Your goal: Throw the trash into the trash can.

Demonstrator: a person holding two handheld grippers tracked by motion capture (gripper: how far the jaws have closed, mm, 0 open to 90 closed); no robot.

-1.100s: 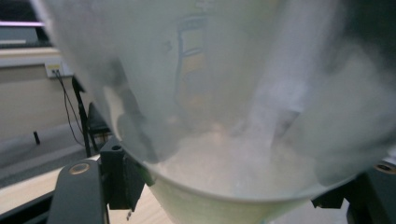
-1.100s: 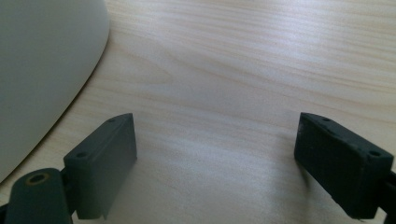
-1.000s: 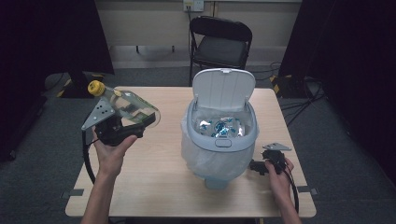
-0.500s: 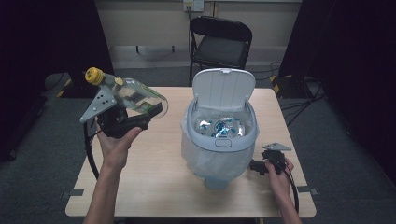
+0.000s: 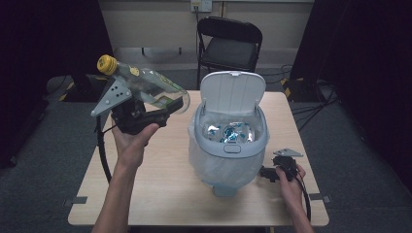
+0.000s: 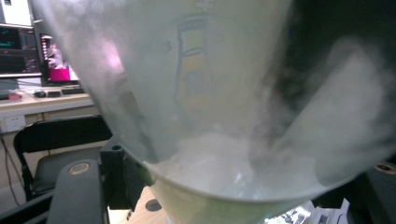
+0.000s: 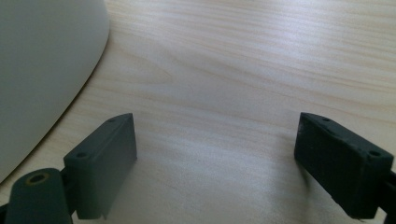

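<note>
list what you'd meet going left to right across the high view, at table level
left gripper holding the clear plastic bottle with the yellow cap → white lidded bin with its lid up → right gripper resting on the table

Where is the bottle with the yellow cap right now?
In the high view, the bottle is up in the air at the left, held in the left gripper, just left of the open white bin.
</note>
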